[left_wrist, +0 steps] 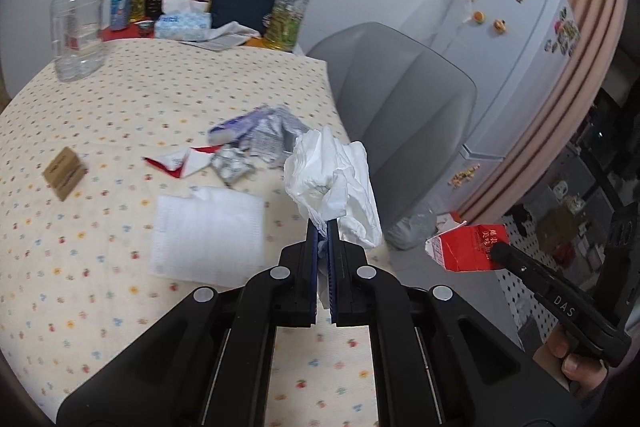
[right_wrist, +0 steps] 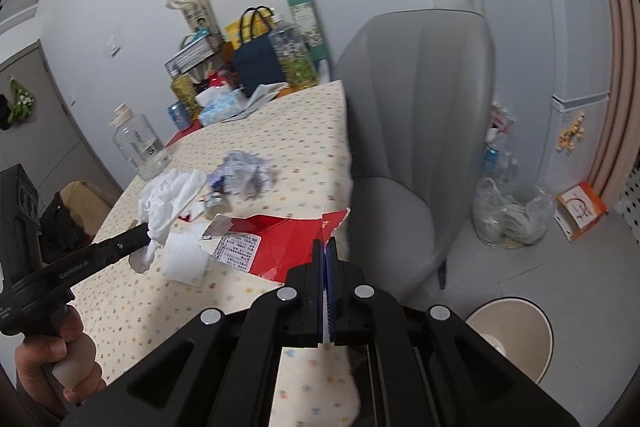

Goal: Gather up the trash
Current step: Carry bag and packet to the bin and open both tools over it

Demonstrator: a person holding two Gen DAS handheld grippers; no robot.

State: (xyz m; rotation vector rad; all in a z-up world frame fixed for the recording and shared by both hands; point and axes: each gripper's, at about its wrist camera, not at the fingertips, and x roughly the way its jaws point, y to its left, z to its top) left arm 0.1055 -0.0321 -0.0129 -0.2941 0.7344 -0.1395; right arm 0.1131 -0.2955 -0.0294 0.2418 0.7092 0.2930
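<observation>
Our left gripper [left_wrist: 323, 227] was pinched tight on a crumpled white tissue [left_wrist: 334, 175], which billowed up above the jaws and hung past the edge of the surface [left_wrist: 80, 267] with its dotted cloth. Our right gripper [right_wrist: 325, 247] was likewise clamped on the torn edge of a flattened red carton [right_wrist: 280, 243], held in the air beside that same edge, toward the grey chair [right_wrist: 416, 131]. In the left wrist view the carton [left_wrist: 468, 247] showed off to the right of the tissue, out over the floor, with the right gripper's black finger [left_wrist: 516, 263] pressed on it. More trash lay on the surface behind the tissue: a crumpled silvery wrapper [left_wrist: 260, 131], a red and white scrap [left_wrist: 176, 163], a small foil piece [left_wrist: 232, 167], and nearer us a flat white napkin [left_wrist: 208, 239]. A brown card [left_wrist: 64, 173] sat well to the left of the tissue. A clear plastic jug [left_wrist: 78, 27] and a navy bag [left_wrist: 244, 3] stood at the far end of the surface. Beyond the chair, a clear plastic bag [right_wrist: 512, 215] sat on the floor, and a round beige bin [right_wrist: 516, 331] showed just right of our right gripper.
</observation>
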